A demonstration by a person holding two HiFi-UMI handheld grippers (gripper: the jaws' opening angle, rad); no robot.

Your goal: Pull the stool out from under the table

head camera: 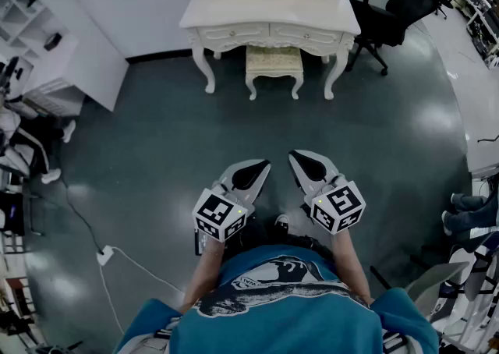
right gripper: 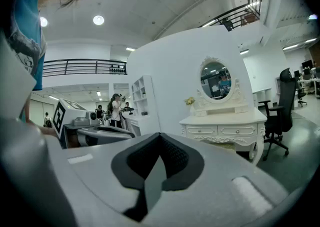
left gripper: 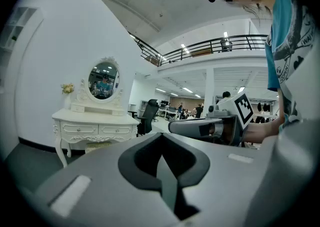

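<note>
A cream stool with a padded seat stands tucked under the white dressing table at the far side of the room. The same stool shows dimly below the table's drawers in the left gripper view, and the stool shows under the table in the right gripper view. My left gripper and right gripper are held side by side near the person's body, far from the stool. Both are shut with nothing between the jaws.
A black office chair stands right of the dressing table. A white shelf unit sits at the left wall. A white cable and plug lie on the dark floor at the left. Desks and gear line the right edge.
</note>
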